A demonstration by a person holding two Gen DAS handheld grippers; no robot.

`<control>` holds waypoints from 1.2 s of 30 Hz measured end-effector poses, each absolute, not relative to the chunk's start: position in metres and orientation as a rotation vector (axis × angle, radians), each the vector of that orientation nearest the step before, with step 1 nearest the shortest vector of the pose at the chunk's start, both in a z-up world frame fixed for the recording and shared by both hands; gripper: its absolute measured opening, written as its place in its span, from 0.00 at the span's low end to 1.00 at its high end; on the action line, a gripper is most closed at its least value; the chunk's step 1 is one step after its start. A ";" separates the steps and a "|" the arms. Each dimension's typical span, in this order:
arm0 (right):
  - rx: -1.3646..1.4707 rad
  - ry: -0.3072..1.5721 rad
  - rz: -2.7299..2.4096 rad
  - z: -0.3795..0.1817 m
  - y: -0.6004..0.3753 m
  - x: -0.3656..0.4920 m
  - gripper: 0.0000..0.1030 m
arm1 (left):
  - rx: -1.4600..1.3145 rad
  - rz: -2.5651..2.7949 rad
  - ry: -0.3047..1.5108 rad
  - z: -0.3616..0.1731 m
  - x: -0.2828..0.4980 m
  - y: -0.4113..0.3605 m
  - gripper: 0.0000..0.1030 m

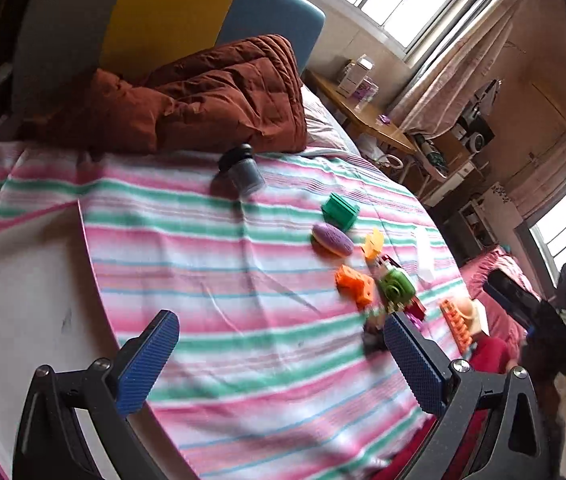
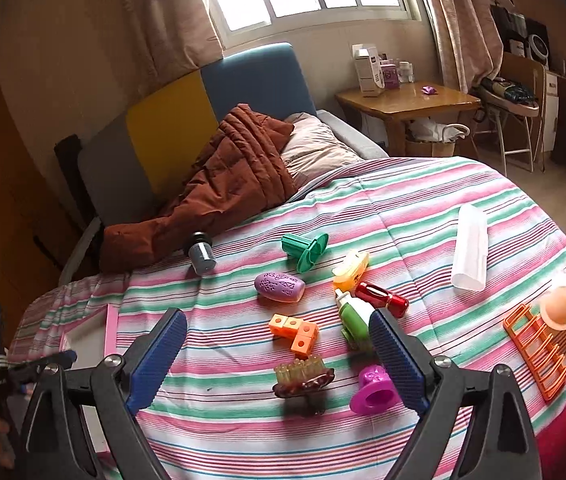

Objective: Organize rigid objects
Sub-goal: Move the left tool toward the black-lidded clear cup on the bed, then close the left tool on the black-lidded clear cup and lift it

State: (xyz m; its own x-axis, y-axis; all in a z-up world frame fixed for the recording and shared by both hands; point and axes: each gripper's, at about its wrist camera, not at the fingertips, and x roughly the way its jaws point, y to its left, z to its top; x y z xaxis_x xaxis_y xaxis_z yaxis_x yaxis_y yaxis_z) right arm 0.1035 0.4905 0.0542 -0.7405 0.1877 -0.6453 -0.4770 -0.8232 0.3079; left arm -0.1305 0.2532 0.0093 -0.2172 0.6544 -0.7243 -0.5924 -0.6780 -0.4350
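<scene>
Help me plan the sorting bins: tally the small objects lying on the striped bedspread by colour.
Green: 2, flanged spool, green bottle
Orange: 2, block piece, rack
Purple or magenta: 2, oval case, ring
Red: 1, red bottle
Yellow: 1, clip
Grey: 1, jar
Clear: 1, tube
Brown: 1, comb-like piece
Peach: 1, ball
Total: 12

Scattered plastic toys (image 2: 294, 330) on striped bedspread (image 2: 403, 216)

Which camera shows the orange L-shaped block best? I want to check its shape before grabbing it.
The right wrist view: the orange L-shaped block lies sharp and whole there. The left wrist view shows it blurred and farther off.
</scene>
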 end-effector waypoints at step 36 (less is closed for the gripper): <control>-0.688 1.245 2.548 -0.006 0.552 0.130 0.92 | -1.433 2.260 0.238 -0.094 -0.279 0.418 0.42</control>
State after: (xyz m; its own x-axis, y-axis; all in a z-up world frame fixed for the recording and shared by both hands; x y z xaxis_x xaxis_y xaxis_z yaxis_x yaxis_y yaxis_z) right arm 0.1304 0.5521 -0.0064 -0.8654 -0.0054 -0.5011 -0.3919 -0.6158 0.6835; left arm -0.2793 0.4180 -0.0935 -0.3580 0.2798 -0.8908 -0.4591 -0.8835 -0.0929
